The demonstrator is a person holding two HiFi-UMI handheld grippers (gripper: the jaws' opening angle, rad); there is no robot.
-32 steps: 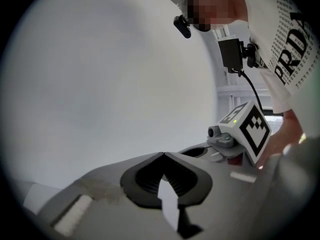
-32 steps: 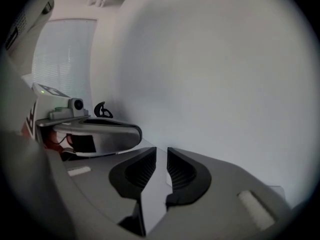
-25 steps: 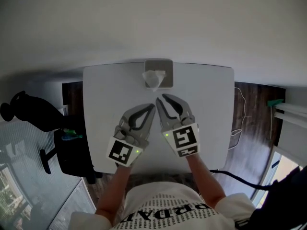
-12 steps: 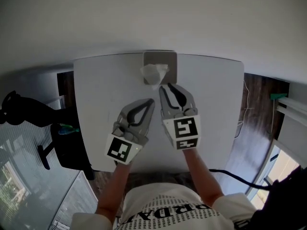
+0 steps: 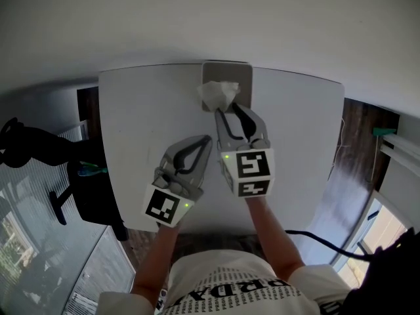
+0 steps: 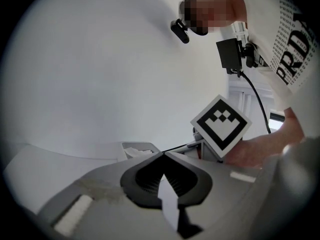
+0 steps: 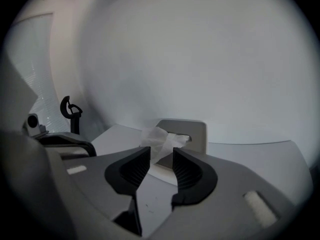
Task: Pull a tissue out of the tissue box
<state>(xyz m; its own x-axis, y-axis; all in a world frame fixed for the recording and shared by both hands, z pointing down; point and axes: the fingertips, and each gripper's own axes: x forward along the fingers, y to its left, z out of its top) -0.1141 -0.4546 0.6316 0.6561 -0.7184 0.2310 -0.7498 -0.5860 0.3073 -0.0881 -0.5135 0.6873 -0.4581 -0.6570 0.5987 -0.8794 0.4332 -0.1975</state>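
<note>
A grey tissue box (image 5: 227, 75) sits at the far edge of the white table (image 5: 138, 130), with a crumpled white tissue (image 5: 218, 95) sticking out of its slot. My right gripper (image 5: 228, 112) is open just short of that tissue. Its jaws have just been opening and nothing is between them. Along its jaws, the tissue (image 7: 158, 140) and the box (image 7: 192, 130) lie straight ahead of the right gripper (image 7: 161, 154). My left gripper (image 5: 207, 139) is shut and empty, hanging back to the left; in its own view the left gripper (image 6: 162, 154) has its tips touching, with the box (image 6: 137, 149) beyond.
A plain white wall (image 5: 210, 18) rises right behind the table. A black chair (image 5: 39, 151) stands on the floor to the left. A black cable (image 5: 321, 236) runs across the wooden floor at the right. The right gripper's marker cube (image 6: 220, 126) is close beside my left gripper.
The right gripper has moved forward up to the tissue and its jaws have spread apart. The left gripper has shifted only a little and stays shut.
</note>
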